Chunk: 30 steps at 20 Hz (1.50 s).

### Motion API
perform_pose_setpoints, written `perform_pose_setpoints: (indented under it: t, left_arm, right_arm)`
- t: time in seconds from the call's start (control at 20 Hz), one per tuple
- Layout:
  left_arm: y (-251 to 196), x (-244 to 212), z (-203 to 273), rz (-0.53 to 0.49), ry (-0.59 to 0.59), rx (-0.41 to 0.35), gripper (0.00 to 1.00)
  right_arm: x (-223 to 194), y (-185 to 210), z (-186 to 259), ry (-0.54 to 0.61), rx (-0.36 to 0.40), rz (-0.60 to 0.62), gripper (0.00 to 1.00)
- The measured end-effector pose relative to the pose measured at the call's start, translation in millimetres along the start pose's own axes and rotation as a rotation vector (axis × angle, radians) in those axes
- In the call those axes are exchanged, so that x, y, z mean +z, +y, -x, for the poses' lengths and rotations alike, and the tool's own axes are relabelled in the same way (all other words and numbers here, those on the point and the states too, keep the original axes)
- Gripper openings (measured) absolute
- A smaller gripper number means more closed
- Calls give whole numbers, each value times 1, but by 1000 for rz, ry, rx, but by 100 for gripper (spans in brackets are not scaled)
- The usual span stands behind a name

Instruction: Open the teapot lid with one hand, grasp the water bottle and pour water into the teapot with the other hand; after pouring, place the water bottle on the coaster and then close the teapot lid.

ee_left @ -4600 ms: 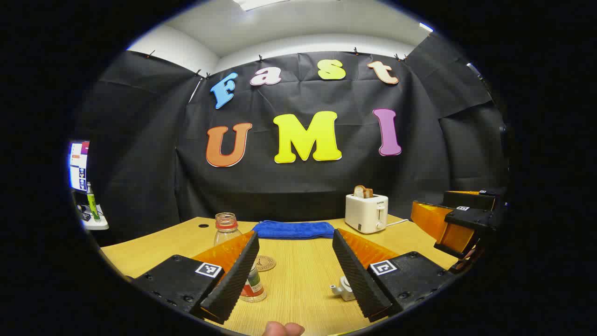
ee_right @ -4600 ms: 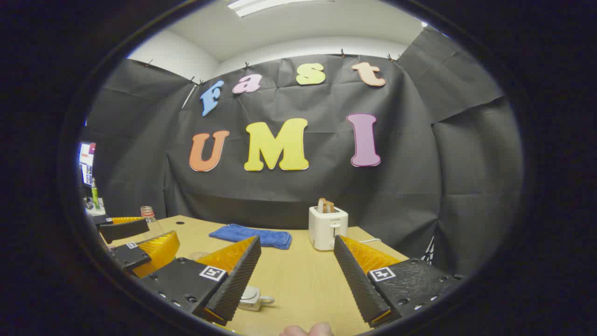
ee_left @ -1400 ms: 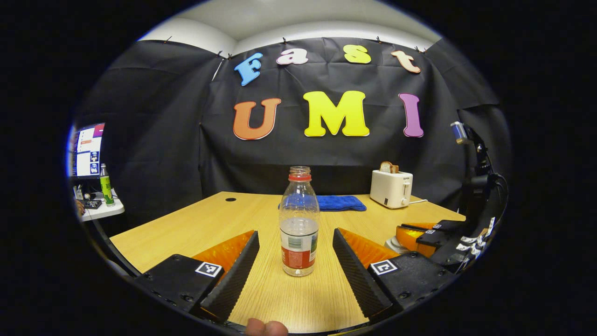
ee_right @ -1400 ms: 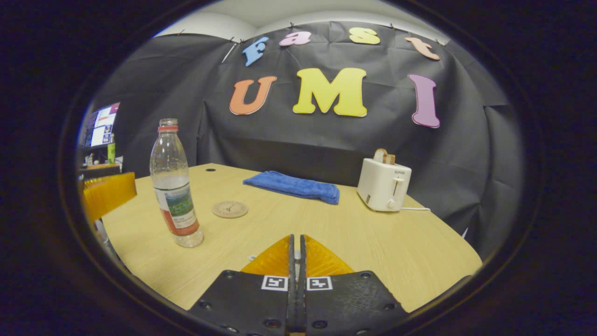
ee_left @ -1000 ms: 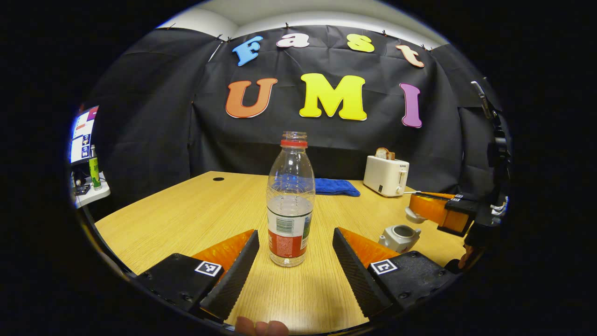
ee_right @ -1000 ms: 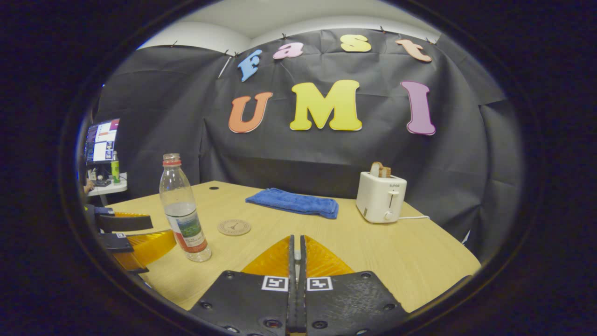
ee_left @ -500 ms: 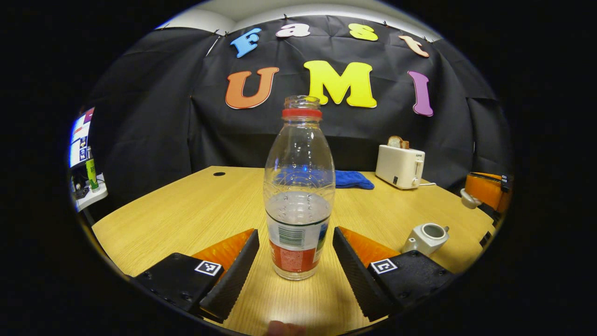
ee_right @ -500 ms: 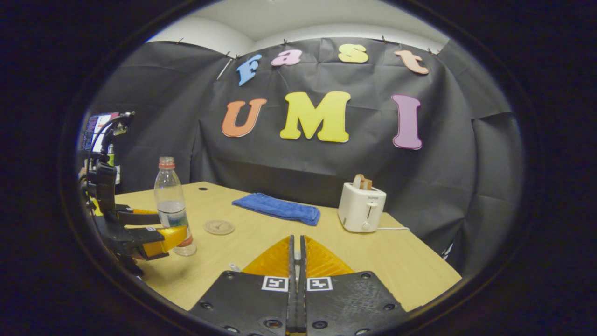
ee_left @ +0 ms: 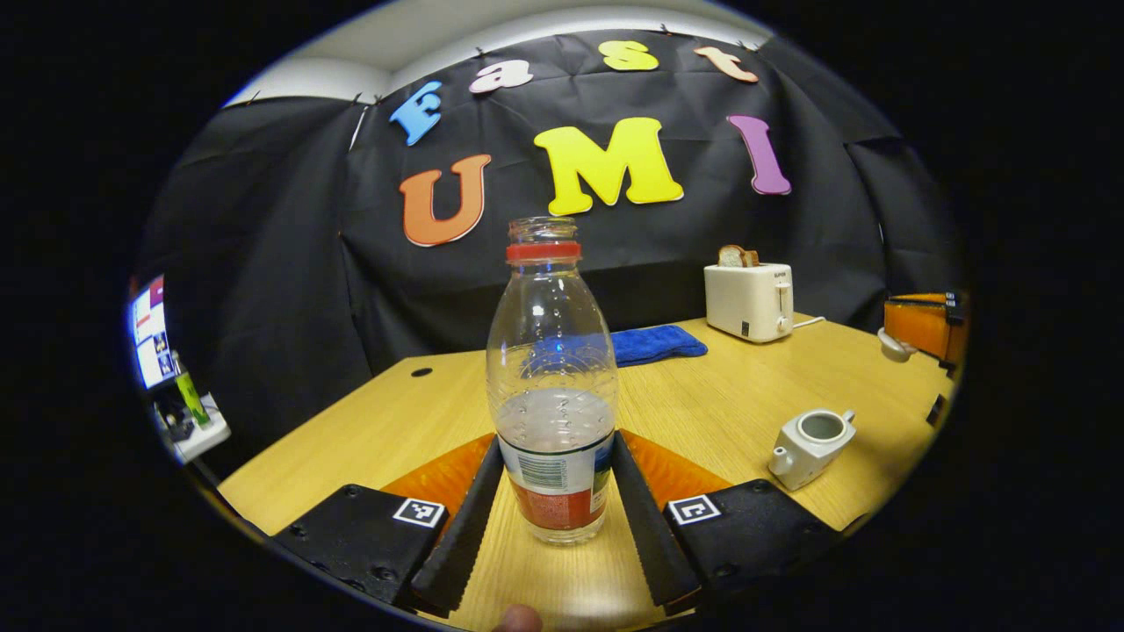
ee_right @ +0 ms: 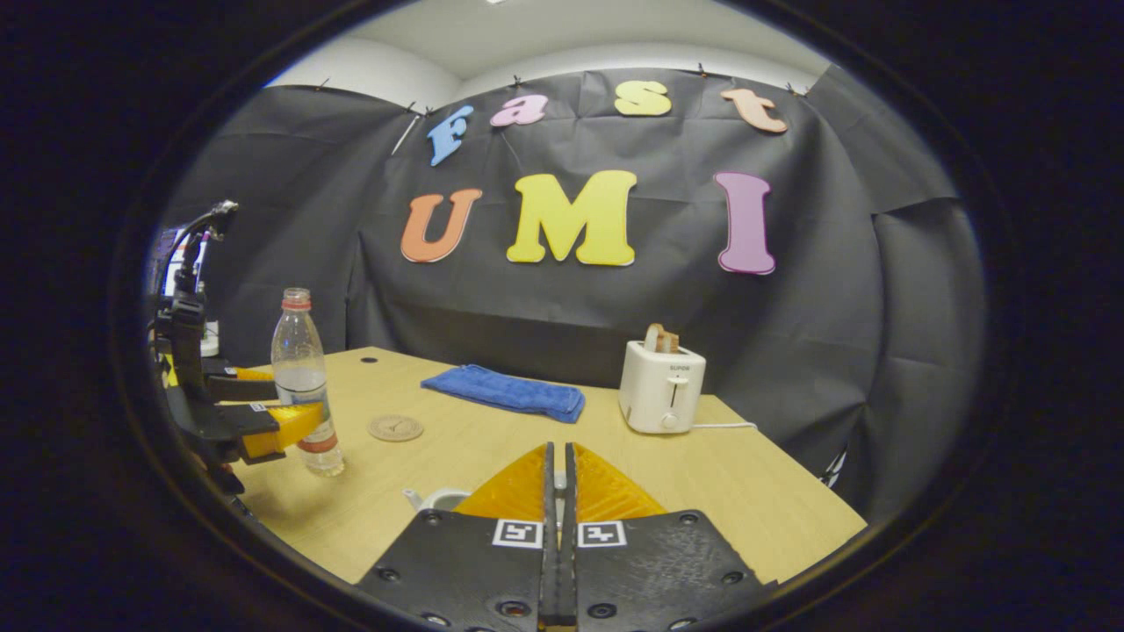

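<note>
Indoors | wooden table (ee_right: pixel 746 491) | black cloth wall (ee_right: pixel 878 307) | white ceiling (ee_right: pixel 597 31)

The water bottle (ee_left: pixel 551 386), centre of the left gripper view, is clear plastic with a red neck ring and a red, white and green label. Lower right, the teapot (ee_left: pixel 810 445) is white. On the light wood-grain table (ee_left: pixel 729 395) lie a blue towel (ee_left: pixel 657 343) and a white toaster (ee_left: pixel 748 301). The coaster (ee_right: pixel 395 427) is tan.

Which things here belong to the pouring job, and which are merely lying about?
Job: clear plastic water bottle with red band, white ceramic teapot, round wooden coaster, white teapot lid.
Lying about: white toaster holding bread, folded blue cloth.
</note>
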<state>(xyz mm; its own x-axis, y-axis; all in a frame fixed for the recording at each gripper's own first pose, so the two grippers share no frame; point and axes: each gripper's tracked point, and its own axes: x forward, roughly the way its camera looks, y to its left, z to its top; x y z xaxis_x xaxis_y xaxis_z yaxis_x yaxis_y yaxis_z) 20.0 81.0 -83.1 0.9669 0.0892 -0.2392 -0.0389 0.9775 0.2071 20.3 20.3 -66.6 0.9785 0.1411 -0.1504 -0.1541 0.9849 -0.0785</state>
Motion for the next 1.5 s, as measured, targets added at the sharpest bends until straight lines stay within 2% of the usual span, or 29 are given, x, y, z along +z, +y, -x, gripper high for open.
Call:
perform_pose_setpoints:
  t: [0.2, 0.5, 0.8, 1.15, 1.35, 1.4, 1.45, 1.5]
  left_arm:
    - [7, 23, 4, -272, -37, 40, 75]
    - [11, 39, 0, -747, -62, 103, 74]
    - [-5, 38, -12, -1001, -56, 84, 74]
    - [-35, 29, -26, -1371, -80, 52, 74]
    - [-44, 22, -31, -1514, -104, 45, 74]
    - [-46, 23, -32, -1544, -116, 47, 77]
    - [-48, 25, -32, -1569, -124, 49, 73]
    - [-49, 25, -33, -1585, -128, 48, 73]
  right_arm:
    - [3, -17, 6, -12, -13, -18, 0]
    - [-2, -41, 14, -10, -27, -28, 0]
    - [-8, -60, 22, -4, -37, -39, 0]
    - [-22, -73, 26, 14, -42, -64, 0]
    - [-28, -82, 29, 21, -54, -79, 0]
    - [-30, -82, 29, 24, -55, -85, 0]
    - [-32, -83, 29, 27, -56, -91, 0]
    - [-34, -83, 29, 28, -55, -96, 0]
